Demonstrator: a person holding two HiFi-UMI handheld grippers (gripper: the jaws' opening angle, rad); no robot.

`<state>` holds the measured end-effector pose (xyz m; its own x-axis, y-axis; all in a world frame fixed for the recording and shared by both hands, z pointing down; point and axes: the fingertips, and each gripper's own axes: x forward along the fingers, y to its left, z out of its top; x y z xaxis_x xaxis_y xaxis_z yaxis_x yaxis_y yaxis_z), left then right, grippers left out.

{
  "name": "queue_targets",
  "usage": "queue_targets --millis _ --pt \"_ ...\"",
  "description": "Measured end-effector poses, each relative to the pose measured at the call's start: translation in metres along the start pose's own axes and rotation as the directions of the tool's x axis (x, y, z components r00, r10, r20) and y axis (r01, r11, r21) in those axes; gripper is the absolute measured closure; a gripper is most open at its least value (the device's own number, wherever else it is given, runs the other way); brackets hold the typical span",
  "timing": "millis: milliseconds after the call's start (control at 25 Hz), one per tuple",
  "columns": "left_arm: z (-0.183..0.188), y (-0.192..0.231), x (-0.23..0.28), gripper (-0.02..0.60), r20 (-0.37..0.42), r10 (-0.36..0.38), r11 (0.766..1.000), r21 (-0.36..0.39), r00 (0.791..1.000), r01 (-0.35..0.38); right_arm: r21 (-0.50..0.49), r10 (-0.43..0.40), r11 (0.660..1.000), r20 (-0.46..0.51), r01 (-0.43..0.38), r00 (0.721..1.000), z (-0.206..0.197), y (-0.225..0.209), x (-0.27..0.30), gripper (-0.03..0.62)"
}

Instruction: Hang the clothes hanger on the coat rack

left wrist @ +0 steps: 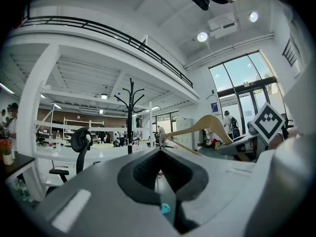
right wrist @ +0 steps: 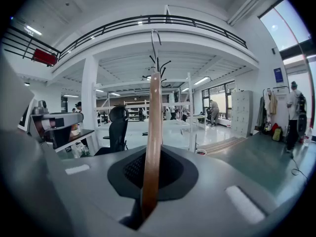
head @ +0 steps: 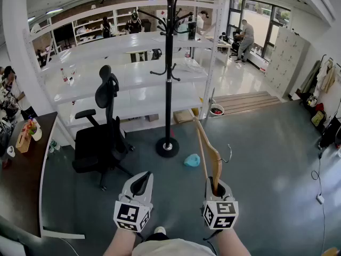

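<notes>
The right gripper pinches one end of the wooden clothes hanger, upright and well short of the black coat rack (hanging still to do). The left gripper is pressed together, empty.

We see a bright, evenly lit hall: ceiling lamps and tall windows pour light in, shadows are soft, and both gripper views bulge, with black corners.

coat rack top cropped (head view), hanger end hidden
</notes>
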<state>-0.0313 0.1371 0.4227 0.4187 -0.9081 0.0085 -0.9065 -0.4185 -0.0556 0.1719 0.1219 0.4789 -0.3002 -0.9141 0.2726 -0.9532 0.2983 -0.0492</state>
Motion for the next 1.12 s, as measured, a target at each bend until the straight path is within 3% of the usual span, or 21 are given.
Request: queue_targets --millis 480,1120 --pt "-0.009 0.021 0.007 0.581 -0.007 0.004 1.000 -0.031 1.000 -0.004 0.024 -0.021 0.999 -0.018 0.021 1.000 -0.005 0.002 0.016 0.568" --pt "-0.030 0.122 0.033 0.581 -0.015 0.012 0.999 -0.040 1.000 -0.013 0.091 -0.089 0.992 -0.025 0.091 0.996 0.005 0.022 0.094 0.568"
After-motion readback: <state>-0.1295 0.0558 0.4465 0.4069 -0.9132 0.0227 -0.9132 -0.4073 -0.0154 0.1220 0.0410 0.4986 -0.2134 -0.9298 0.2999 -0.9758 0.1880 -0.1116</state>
